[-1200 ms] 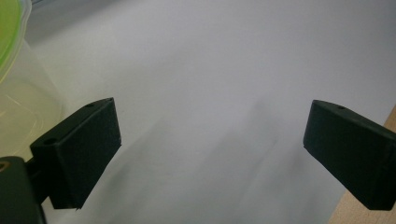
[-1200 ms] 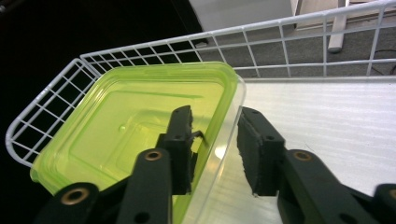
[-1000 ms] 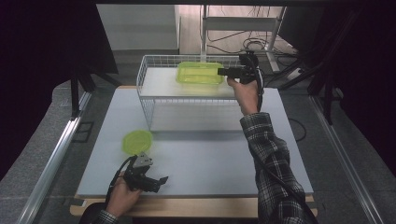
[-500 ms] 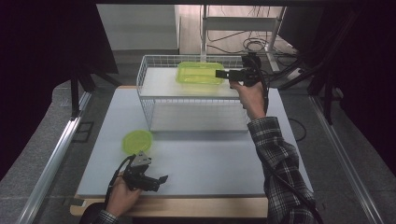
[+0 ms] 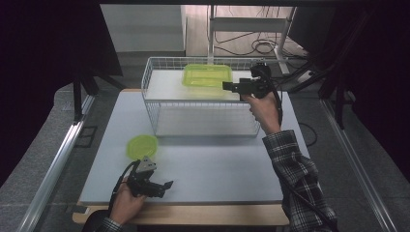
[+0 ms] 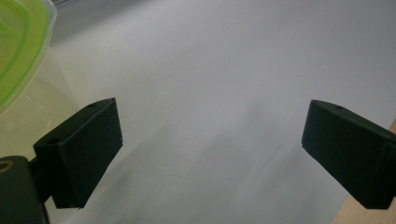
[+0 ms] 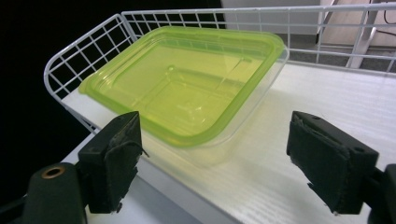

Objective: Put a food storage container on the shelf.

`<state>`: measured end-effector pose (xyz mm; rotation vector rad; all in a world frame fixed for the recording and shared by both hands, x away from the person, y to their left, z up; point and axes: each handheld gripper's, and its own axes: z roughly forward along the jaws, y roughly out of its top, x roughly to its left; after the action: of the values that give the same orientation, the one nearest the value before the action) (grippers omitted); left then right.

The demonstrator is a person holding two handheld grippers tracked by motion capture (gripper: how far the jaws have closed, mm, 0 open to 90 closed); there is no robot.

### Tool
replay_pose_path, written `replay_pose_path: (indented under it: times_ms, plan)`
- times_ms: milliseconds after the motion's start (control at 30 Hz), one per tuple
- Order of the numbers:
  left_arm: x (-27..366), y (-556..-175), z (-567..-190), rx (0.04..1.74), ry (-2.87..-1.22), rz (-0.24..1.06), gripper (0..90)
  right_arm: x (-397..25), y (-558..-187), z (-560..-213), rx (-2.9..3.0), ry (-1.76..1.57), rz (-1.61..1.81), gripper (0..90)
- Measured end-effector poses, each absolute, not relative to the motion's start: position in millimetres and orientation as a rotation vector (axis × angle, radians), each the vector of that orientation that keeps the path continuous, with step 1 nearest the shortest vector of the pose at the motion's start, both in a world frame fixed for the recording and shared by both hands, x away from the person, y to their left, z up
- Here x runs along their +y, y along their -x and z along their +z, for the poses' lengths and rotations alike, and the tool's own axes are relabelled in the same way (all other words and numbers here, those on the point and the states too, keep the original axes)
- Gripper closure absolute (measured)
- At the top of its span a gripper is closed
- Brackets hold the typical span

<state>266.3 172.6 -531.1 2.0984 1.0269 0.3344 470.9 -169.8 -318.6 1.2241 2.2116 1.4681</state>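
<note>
Rectangular green container sits on the top shelf of the white wire basket, far side. Right gripper has backed off a little since half a second ago, jaws wide apart, nothing held; this looks like a finished placement. Round green container rests near the left gripper, jaws apart too, idle; probably next.

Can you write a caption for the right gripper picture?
Open right gripper faces a green-lidded rectangular container in a white wire basket.
</note>
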Motion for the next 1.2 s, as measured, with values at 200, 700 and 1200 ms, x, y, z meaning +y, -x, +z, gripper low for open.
replay_pose_path:
  times_ms: [200,700,1200]
  plan:
    - [170.9,-266.0,-530.2,1.023,-2.101,0.322,5.2,-169.5,-458.3,-321.0,2.238,-1.161,1.439,13.4]
    - [169.8,-266.2,-531.0,1.028,-2.125,0.321,5.0,-171.9,-425.9,-339.7,2.304,-1.051,1.382,7.4]
    - [168.7,-266.0,-531.5,1.031,-2.132,0.324,4.5,-185.2,-390.6,-382.2,2.375,-1.011,1.331,1.2]
